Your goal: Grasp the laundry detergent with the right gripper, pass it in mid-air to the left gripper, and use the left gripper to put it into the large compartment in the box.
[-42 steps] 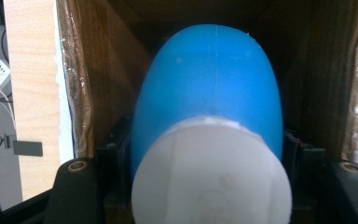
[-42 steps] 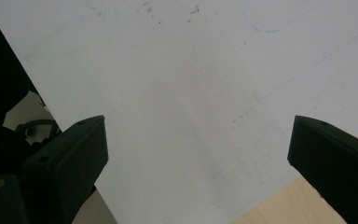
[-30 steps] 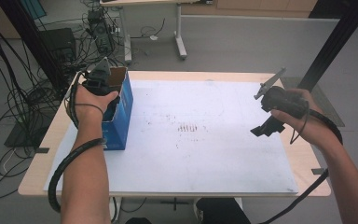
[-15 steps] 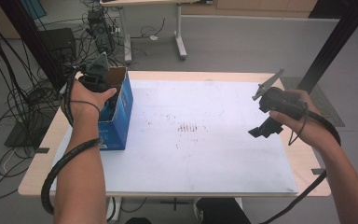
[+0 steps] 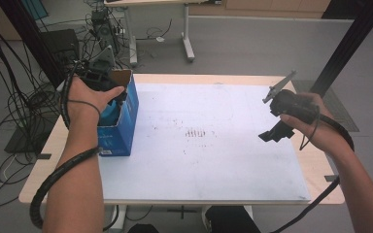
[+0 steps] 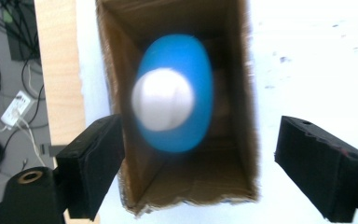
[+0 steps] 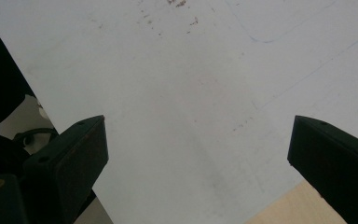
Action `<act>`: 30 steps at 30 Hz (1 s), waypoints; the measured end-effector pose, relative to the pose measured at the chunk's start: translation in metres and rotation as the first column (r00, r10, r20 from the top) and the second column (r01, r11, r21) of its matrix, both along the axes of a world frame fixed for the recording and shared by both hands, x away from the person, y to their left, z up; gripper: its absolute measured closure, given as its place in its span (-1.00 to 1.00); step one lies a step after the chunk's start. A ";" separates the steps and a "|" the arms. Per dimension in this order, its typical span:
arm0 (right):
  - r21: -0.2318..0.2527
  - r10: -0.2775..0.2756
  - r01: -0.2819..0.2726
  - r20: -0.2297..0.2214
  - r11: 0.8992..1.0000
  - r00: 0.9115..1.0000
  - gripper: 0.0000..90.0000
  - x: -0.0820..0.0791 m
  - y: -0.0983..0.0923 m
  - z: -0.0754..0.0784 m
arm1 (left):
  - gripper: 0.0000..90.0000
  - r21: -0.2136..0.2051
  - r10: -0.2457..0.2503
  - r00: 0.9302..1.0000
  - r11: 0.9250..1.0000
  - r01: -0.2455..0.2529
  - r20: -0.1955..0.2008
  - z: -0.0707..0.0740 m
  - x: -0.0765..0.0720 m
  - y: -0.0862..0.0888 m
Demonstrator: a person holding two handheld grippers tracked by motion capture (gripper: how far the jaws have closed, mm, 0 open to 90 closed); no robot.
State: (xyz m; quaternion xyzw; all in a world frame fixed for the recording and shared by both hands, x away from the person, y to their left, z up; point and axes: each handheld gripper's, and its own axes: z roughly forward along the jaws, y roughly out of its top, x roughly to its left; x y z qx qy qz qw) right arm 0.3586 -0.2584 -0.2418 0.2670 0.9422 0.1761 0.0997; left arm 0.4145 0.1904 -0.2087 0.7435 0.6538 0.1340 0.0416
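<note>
Left gripper (image 6: pixel 193 172): held over the open top of the box, pointing down into it; its jaws stood apart and had just been opening, with nothing pressed between the pads.
Blue bottle (image 6: pixel 177 93): a blue body with a white cap, blurred in the left gripper view; it sat inside the box, below the jaws and free of both pads.
Box (image 5: pixel 124 116): blue outside and brown cardboard inside, standing open-topped at the left edge of the table, near its far left corner.
Right gripper (image 5: pixel 272 131): held above the right part of the table, well apart from the box; in the right gripper view its jaws stood wide apart with nothing between them.
Table (image 5: pixel 213 170): a wooden top covered by a white sheet with faint dark marks near the middle.
</note>
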 end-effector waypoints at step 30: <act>-0.030 -0.119 0.118 -0.030 0.993 0.992 -0.89 0.065 0.004 0.019 | -0.93 -0.047 -0.295 0.956 0.954 0.295 0.008 0.010 -0.026 -0.113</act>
